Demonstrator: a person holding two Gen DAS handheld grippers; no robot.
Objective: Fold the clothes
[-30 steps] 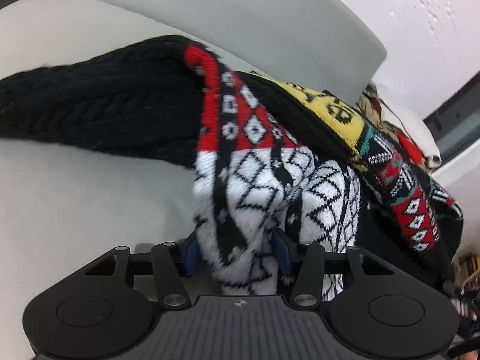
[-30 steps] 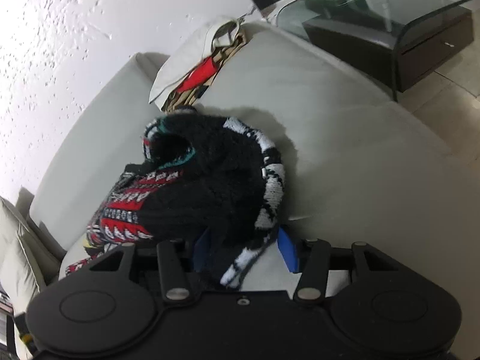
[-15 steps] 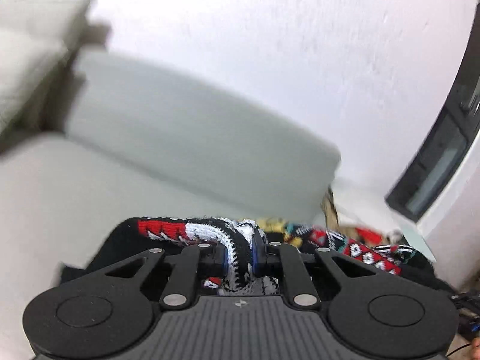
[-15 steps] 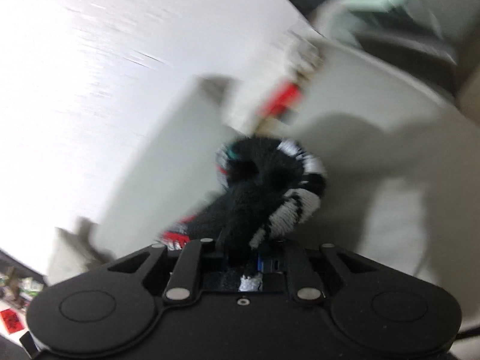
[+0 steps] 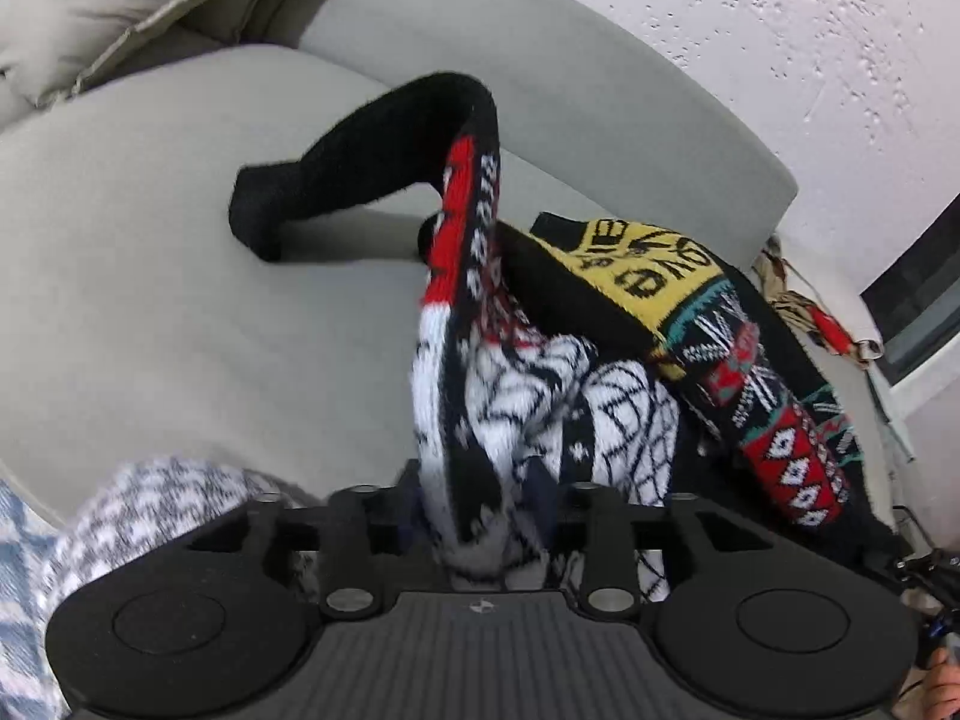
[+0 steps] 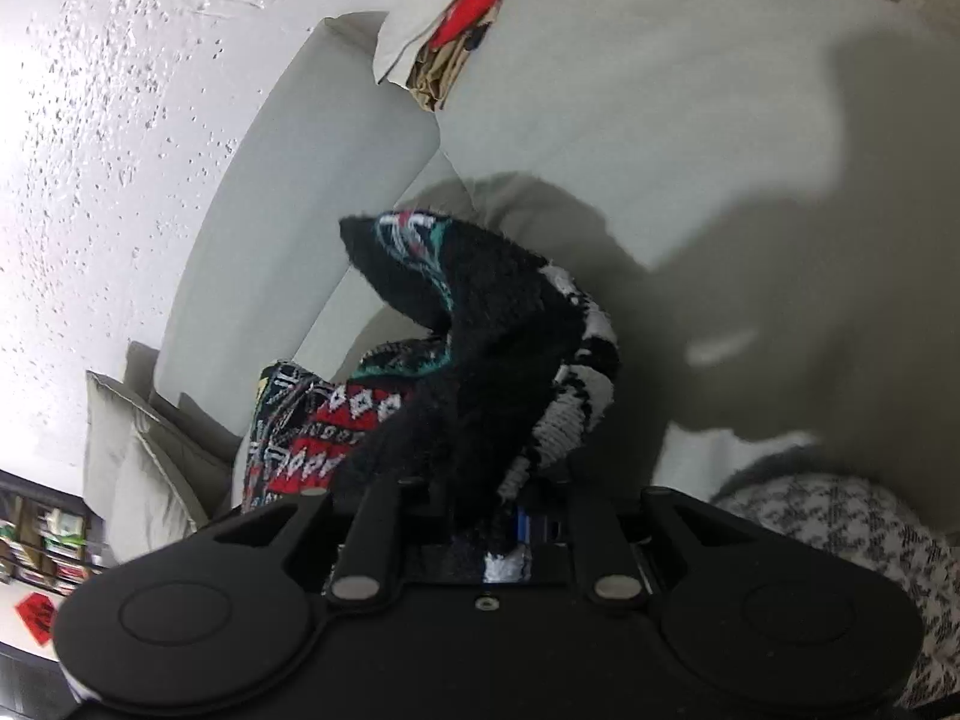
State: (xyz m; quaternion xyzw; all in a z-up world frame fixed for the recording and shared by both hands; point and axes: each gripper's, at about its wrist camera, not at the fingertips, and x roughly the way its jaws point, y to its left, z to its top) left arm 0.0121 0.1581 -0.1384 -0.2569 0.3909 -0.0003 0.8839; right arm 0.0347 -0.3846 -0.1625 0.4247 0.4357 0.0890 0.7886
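**Both grippers holding one patterned sweater above the sofa**

The left gripper (image 5: 486,516) is clamping the black, white and red patterned knit sweater (image 5: 510,372) at lower centre, its jaws opening. The right gripper (image 6: 486,516) is pinching a black fold of it, jaws also opening. The sweater is hanging over the light grey fabric sofa (image 5: 180,276); its black sleeve (image 5: 360,156) is arching at upper centre.

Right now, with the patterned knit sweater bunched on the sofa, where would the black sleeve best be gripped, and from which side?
Probably at the cuff of the black sleeve, coming from the open sofa seat on its left. The sleeve arches up off the patterned knit sweater and its free end drops to the cushion, clear of the bunched body.
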